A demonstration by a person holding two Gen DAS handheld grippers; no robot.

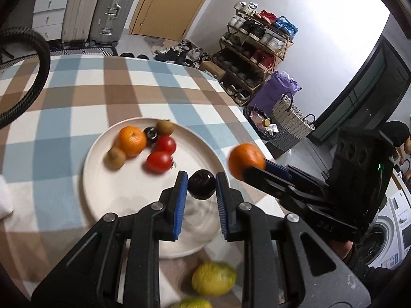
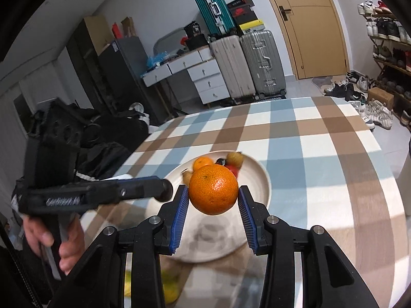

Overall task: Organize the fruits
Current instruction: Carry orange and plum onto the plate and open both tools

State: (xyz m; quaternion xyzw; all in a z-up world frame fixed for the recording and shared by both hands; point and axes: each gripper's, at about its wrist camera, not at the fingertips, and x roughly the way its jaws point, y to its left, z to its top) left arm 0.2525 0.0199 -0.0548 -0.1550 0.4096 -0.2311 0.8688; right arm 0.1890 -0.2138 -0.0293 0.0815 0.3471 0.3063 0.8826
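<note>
In the left wrist view my left gripper (image 1: 201, 177) is shut on a dark round fruit (image 1: 201, 184), held just above the near part of a white plate (image 1: 102, 192). On the plate lie an orange (image 1: 132, 141), two red tomatoes (image 1: 161, 154), two brown kiwis (image 1: 115, 157) and another dark fruit (image 1: 151, 133). My right gripper (image 2: 213, 189) is shut on a second orange (image 2: 213, 190), above the plate's (image 2: 259, 179) near side. That orange (image 1: 246, 161) also shows at the right of the left wrist view, over the plate's right rim.
Two yellow-green citrus fruits (image 1: 213, 278) lie on the checked tablecloth (image 1: 90, 89) in front of the plate. A black hose (image 1: 38, 59) curves in at the left. A hand (image 2: 69, 243) holds the left gripper (image 2: 164, 191). Suitcases (image 2: 257, 61) and a shoe rack (image 1: 257, 51) stand beyond the table.
</note>
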